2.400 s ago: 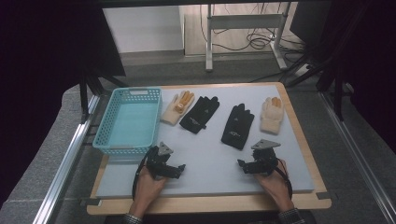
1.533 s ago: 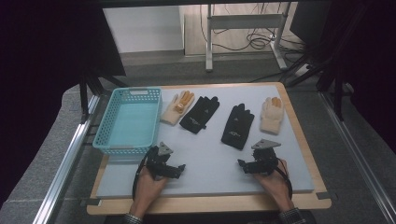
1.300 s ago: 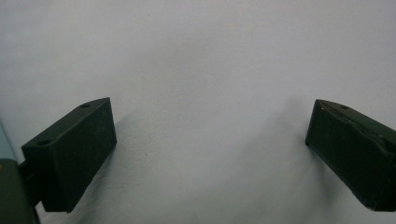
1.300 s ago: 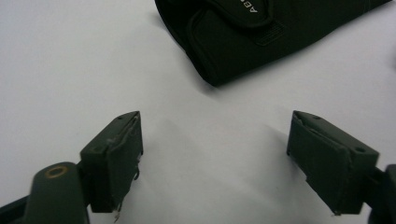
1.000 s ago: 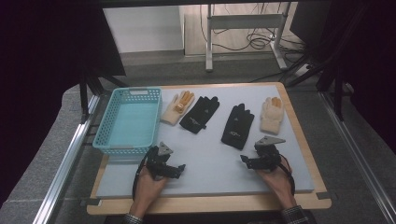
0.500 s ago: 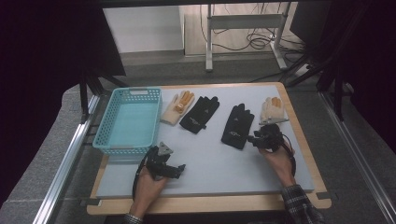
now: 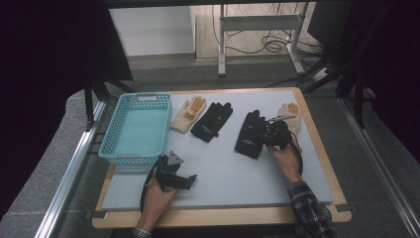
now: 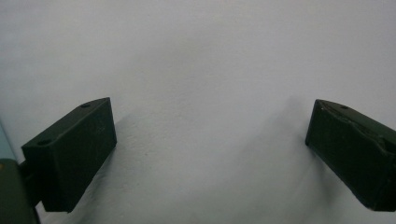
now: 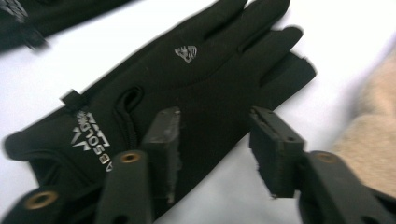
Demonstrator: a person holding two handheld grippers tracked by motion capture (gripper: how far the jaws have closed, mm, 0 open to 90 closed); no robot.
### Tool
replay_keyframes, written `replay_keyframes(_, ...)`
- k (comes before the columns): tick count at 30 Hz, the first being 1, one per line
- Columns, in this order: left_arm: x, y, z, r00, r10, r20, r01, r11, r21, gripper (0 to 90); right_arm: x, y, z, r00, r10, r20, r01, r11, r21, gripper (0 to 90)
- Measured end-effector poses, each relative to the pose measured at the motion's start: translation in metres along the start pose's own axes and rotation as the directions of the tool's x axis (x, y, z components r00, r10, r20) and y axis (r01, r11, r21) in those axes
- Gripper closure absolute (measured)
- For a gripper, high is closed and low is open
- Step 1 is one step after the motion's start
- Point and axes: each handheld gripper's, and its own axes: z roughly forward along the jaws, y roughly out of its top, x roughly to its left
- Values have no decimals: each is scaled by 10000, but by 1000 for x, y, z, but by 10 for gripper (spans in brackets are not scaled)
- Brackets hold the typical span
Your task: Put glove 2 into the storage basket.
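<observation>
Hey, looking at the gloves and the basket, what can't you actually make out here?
- Tan glove, high view: mostly hidden behind the right gripper.
- Black glove, right gripper view: cuff lettering partly covered by the jaws.
- Basket, high view: floor inside the near wall hidden.

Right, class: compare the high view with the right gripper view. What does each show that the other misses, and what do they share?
High view alone: the turquoise basket, two tan gloves, the left claw resting open on the grey mat, and the other black glove.

Right gripper view alone: the white logo lettering on the glove's cuff, and the claw's pads apart above the glove.

Both share the black glove and the right claw, its jaws just opening, reaching it.
</observation>
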Motion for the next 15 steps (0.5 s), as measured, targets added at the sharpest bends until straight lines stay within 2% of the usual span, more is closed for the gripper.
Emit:
replay_keyframes(4,0,0,0,10000,2,0,-2,10000,-1,23,2,-3,7,9999,76,71,-77,9998,197,488)
replay_keyframes(11,0,0,0,10000,2,-3,-2,10000,-2,23,7,-5,4,10000,7,-1,-7,10000,95,787)
replay_keyframes(15,0,0,0,10000,0,0,0,10000,0,23,3,-6,2,9991,318,-267,-317,9995,38,838)
